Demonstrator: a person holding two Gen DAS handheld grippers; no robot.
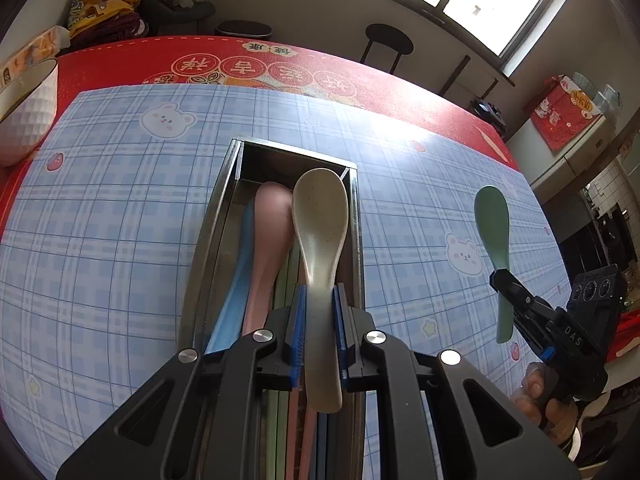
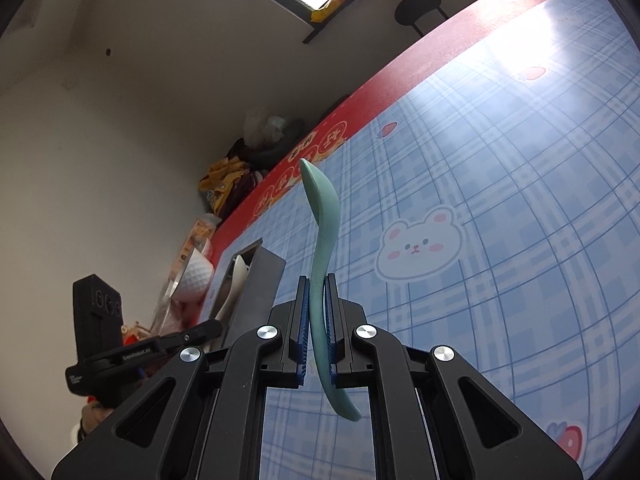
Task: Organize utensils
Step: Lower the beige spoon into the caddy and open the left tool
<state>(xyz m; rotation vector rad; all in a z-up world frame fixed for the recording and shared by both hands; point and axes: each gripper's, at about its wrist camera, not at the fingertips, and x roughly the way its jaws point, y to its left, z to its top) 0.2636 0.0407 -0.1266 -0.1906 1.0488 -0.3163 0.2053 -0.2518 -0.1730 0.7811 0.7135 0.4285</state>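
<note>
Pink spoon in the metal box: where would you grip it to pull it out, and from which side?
Probably from above, by the handle. The pink spoon lies lengthwise in the narrow metal box, with a blue spoon hard against one side and the box walls blocking any sideways approach. Its bowl is broad and rounded; the handle is slimmer. The left gripper, holding the beige spoon, covers it now.

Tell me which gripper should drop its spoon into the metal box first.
Left. The left gripper already holds the beige spoon right over the metal box. The right gripper holds the green spoon off to the side, above the blue mat.
</note>
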